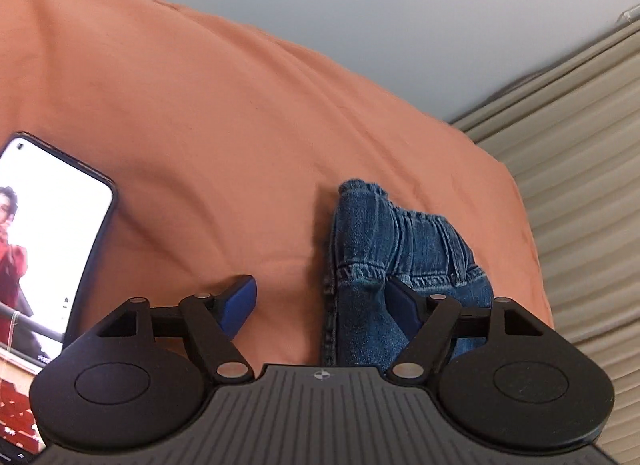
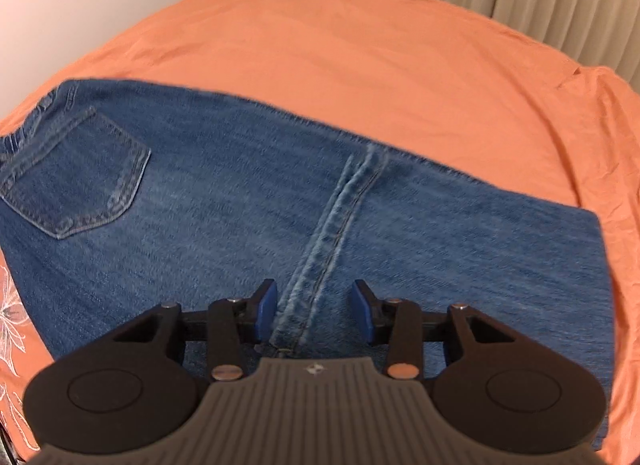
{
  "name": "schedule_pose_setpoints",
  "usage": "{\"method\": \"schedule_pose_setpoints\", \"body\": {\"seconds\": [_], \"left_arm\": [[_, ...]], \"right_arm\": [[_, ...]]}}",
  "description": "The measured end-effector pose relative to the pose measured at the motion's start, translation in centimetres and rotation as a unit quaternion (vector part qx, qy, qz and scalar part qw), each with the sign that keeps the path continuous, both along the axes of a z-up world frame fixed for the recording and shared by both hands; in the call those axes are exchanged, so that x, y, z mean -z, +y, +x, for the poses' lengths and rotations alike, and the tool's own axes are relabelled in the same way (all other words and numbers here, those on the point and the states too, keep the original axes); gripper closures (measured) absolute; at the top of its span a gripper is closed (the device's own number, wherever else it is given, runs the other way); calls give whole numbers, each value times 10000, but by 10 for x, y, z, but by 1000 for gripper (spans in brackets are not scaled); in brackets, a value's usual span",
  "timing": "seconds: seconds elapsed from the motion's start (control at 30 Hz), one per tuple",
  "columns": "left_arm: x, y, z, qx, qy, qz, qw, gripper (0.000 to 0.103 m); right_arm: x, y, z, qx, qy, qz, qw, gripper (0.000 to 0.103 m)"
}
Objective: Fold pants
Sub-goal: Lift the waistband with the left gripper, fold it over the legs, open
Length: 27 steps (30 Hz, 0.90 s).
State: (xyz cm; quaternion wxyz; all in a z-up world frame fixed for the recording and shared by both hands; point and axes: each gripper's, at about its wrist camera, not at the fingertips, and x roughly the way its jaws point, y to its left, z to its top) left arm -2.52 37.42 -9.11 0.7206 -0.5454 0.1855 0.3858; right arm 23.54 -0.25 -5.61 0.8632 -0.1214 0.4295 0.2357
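**Across the orange sheet, blue jeans lie under two open grippers**

On the orange sheet (image 2: 360, 45) of what looks like a bed, the jeans (image 2: 240, 185) lie spread out flat, filling the near and middle part of the right wrist view. A back pocket (image 2: 76, 173) shows at the far left of that view, and a double-stitched seam (image 2: 332, 233) runs from the middle of the denim down toward the camera. The right gripper (image 2: 314, 313) sits low over the denim with its jaws apart, one blue pad on each side of the seam; whether the pads touch the cloth cannot be told.

From the left wrist view, a bunched, folded end of the jeans (image 1: 392, 249) rises from the sheet just right of centre. The left gripper (image 1: 320, 305) has its jaws wide apart: the right pad lies against or just in front of the denim, the left pad over bare sheet. A phone (image 1: 48, 249) with a lit screen rests on the sheet at the near left. Beige pleated curtains (image 1: 580, 169) hang on the right, beyond the edge of the bed, and a pale wall (image 1: 360, 5) stands behind.
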Motion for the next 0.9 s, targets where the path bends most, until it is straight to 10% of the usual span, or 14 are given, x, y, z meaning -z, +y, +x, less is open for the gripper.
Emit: {"method": "schedule_pose_setpoints", "body": {"seconds": [0.07, 0.2, 0.53, 0.7, 0.9], "left_arm": [[5, 2, 4, 117, -81, -85, 9999, 27], [4, 3, 12, 297, -318, -36, 9990, 77], [-33, -24, 7, 703, -935, 1134, 9866, 91], [-72, -63, 8, 1458, -1363, 2288, 9528, 92], [-111, -136, 21, 2675, -1443, 3434, 8887, 92]], "right_arm": [[4, 4, -1, -52, 3, -70, 10000, 66], [7, 5, -1, -98, 3, -61, 9999, 65], [5, -3, -2, -87, 55, 154, 9998, 65], [-5, -13, -3, 50, 106, 408, 9991, 65], [-27, -32, -13, 148, 13, 611, 9980, 66]]}}
